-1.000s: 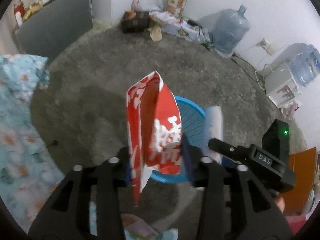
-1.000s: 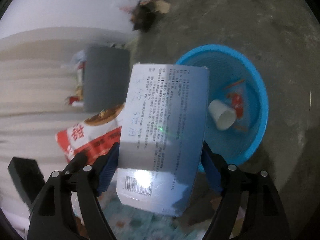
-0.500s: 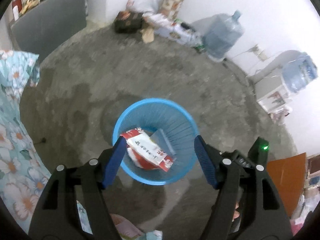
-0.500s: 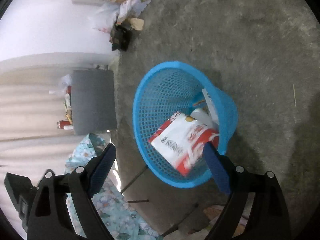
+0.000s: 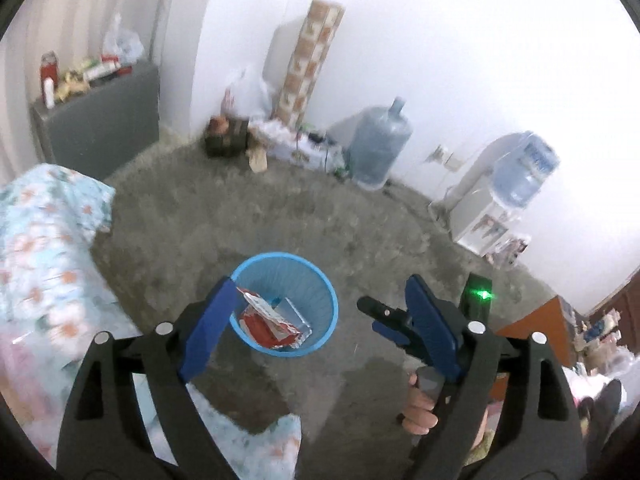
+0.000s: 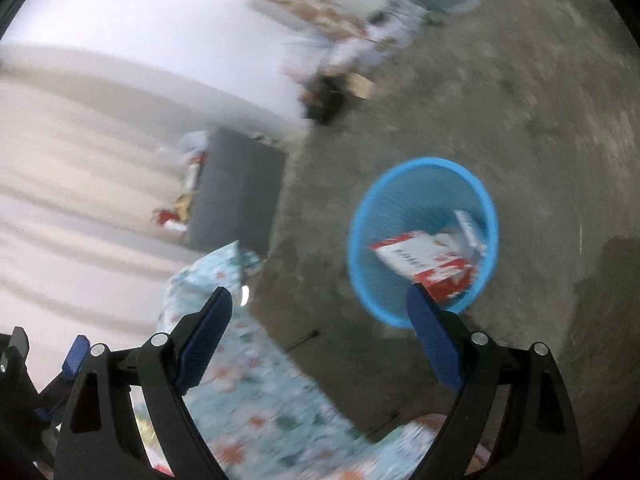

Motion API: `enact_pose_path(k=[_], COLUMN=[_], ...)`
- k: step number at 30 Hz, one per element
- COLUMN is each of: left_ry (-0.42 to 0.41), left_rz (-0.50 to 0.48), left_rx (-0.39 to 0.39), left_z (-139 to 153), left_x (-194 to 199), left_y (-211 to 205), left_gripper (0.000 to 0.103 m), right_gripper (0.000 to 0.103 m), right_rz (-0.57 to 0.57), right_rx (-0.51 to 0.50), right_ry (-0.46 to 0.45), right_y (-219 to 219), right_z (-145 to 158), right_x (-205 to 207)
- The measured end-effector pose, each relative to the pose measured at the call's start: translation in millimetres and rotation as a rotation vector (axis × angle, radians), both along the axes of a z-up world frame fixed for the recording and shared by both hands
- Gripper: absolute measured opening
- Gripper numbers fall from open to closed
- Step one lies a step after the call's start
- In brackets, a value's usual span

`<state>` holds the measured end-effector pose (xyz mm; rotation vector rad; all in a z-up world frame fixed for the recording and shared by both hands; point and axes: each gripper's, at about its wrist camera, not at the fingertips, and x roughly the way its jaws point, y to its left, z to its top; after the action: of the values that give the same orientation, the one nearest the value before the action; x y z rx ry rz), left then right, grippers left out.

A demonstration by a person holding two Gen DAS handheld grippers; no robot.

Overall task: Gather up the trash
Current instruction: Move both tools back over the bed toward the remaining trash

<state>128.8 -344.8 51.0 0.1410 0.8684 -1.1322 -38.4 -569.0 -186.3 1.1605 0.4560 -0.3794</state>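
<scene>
A blue mesh waste basket [image 5: 320, 280] [image 6: 362, 216] stands on the grey floor. Inside it lie a red and white snack bag [image 5: 266, 318] [image 6: 424, 260] and a shiny silver packet [image 5: 296, 314] [image 6: 468, 228]. My left gripper [image 5: 320, 304] hangs above and nearer than the basket, its jaws still opening, with nothing between the blue pads [image 5: 204, 336]. My right gripper [image 6: 320, 316] is high above the floor, open and empty. In the left wrist view the right gripper [image 5: 390, 318] shows at the right, with a hand [image 5: 418, 408] on its handle.
A floral sheet [image 5: 44, 248] [image 6: 256, 392] covers a bed at the left. A grey cabinet [image 5: 96, 120] [image 6: 240, 188] with clutter stands by the wall. Water jugs [image 5: 378, 148], a white dispenser [image 5: 480, 208] and bags line the far wall. An orange board [image 5: 536, 328] lies at the right.
Both grippers let go: the red bag and the silver packet dropped into the basket. Both grippers opened wide and rose away, so the basket looks smaller.
</scene>
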Motion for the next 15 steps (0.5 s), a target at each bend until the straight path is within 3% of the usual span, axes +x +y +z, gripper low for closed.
enact_pose_path(k=[4, 8, 13, 15], left_ry=[-0.092, -0.093, -0.206, -0.214], left_rz=[0.037, 0.114, 0.312, 0.414], left_rx=[-0.031, -0.07, -0.054, -0.045], left_z=[33, 51, 53, 47], left_x=[-25, -38, -57, -63], left_y=[76, 163, 271, 313], left_gripper=[0.083, 0.083, 0.083, 0.083], right_gripper=[0.093, 0.095, 0.096, 0.096], right_rz=[0.072, 0.179, 0.277, 0.318], right_rx=[-0.154, -0.289, -0.504, -0.606], right_ry=[0.0, 0.045, 0.136, 0.189], right_y=[55, 117, 193, 224], right_z=[59, 105, 142, 151], right_x=[5, 24, 46, 54])
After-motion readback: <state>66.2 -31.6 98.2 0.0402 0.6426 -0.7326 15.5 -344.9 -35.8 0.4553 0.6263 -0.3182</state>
